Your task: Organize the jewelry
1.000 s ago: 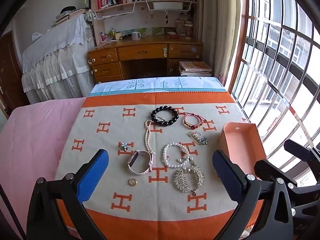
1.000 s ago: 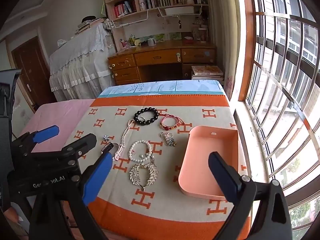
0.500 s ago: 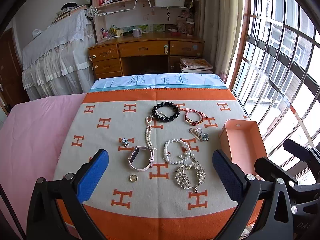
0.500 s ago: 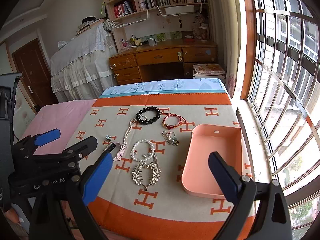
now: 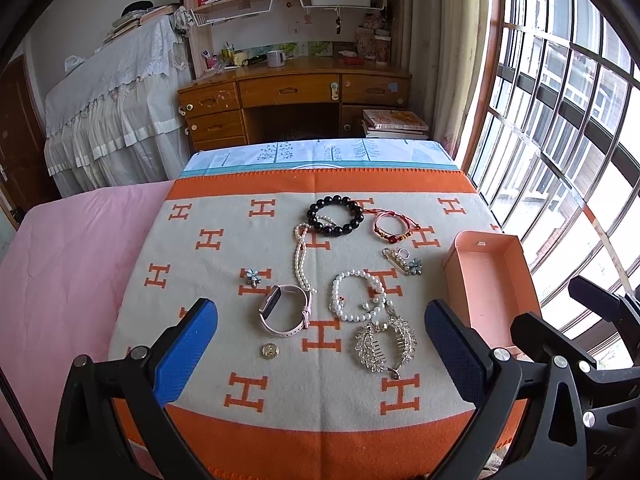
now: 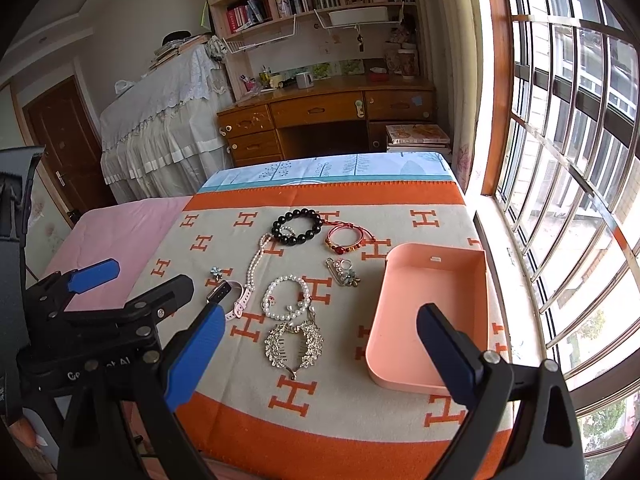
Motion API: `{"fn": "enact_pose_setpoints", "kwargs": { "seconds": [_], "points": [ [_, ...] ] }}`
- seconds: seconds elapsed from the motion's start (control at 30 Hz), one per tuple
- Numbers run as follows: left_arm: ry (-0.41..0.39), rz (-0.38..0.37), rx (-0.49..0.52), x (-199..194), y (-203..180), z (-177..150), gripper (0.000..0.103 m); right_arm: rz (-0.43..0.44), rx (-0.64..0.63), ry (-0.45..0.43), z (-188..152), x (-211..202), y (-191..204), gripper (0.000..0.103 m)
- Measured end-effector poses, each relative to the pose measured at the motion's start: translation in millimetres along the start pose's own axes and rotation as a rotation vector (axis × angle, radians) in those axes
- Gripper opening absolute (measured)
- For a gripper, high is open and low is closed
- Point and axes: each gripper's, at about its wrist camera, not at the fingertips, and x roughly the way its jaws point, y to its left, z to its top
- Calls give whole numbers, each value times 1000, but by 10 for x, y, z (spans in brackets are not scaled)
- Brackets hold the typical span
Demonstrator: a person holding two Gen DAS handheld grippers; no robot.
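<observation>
Backing away from the jewelry (view widens slightly), the left gripper [image 5: 320,348] and right gripper [image 6: 316,352] hang spread wide, empty; the salmon-pink cardboard tray [image 6: 432,300] holds nothing, so sorting has not begun.

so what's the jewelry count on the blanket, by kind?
Bracelets: 3, black bead, red cord, white pearl
Pearl strand: 1
Pins/brooches: 3
Pink watch: 1
Rhinestone hair comb: 1
Total: 9
</observation>
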Motion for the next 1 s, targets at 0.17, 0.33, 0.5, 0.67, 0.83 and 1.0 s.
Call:
{"fn": "enact_pose_setpoints", "kwargs": {
  "seconds": [0.17, 0.33, 0.5, 0.67, 0.83, 1.0],
  "points": [
    [7, -1, -1, 10, 7, -7, 102, 3, 0, 0, 3, 2, -8, 97],
    [17, -1, -7, 19, 21, -37, 102, 3, 1, 3, -25, 25, -7, 97],
    [15, 0, -13, 17, 5, -18, 102, 5, 0, 0, -19, 18, 3, 97],
    [9, 13, -29, -23, 28, -24, 102, 12, -9, -5, -54, 35, 10, 97],
    [-4, 24, -40, -69, 49, -26, 102, 23, -14, -4, -26, 12, 30, 97],
    [-5, 41, -30, -79, 53, -26, 102, 19, -11, -1, -18, 13, 34, 97]
  ]
}}
